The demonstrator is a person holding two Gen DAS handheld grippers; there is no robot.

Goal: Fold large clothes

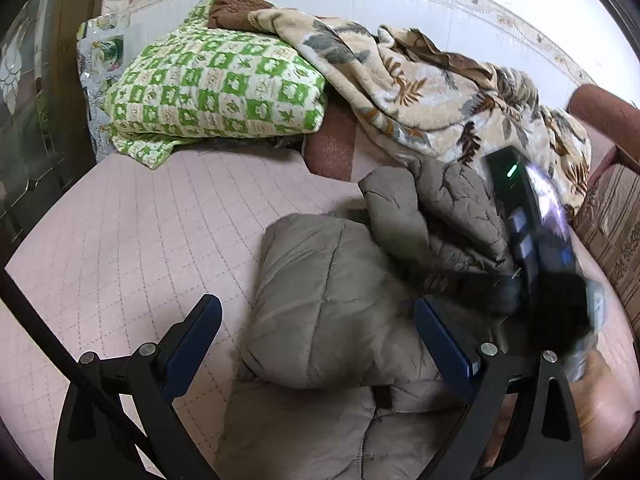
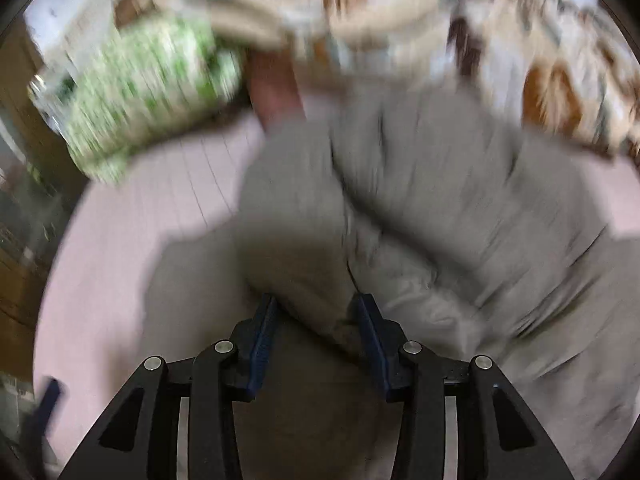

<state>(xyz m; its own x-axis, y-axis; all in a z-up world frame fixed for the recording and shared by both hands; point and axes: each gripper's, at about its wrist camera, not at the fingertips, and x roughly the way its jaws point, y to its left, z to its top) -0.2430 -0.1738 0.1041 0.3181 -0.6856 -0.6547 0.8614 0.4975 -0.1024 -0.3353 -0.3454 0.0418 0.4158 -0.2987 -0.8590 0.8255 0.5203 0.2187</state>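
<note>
A puffy grey-brown jacket (image 1: 312, 248) lies bunched on the pink quilted bed cover (image 1: 140, 220), part of it folded over itself. My left gripper (image 1: 318, 306) hovers over its near half, open wide, with nothing pinched between its blue pads. The black body of the right tool (image 1: 536, 232) shows blurred at the jacket's right side. In the blurred right wrist view, my right gripper (image 2: 317, 300) points steeply down onto the jacket (image 2: 420, 184). Its jaws stand partly apart with a ridge of the cloth between them, and the pads do not look pressed on it.
A folded green-and-cream checked quilt (image 1: 216, 88) and a rumpled beige floral blanket (image 1: 420, 92) lie along the far wall. A striped brown cushion edge (image 1: 612, 216) bounds the right side. A hand (image 1: 596, 400) holds the right tool at lower right. A wooden door frame (image 1: 76, 20) stands at left.
</note>
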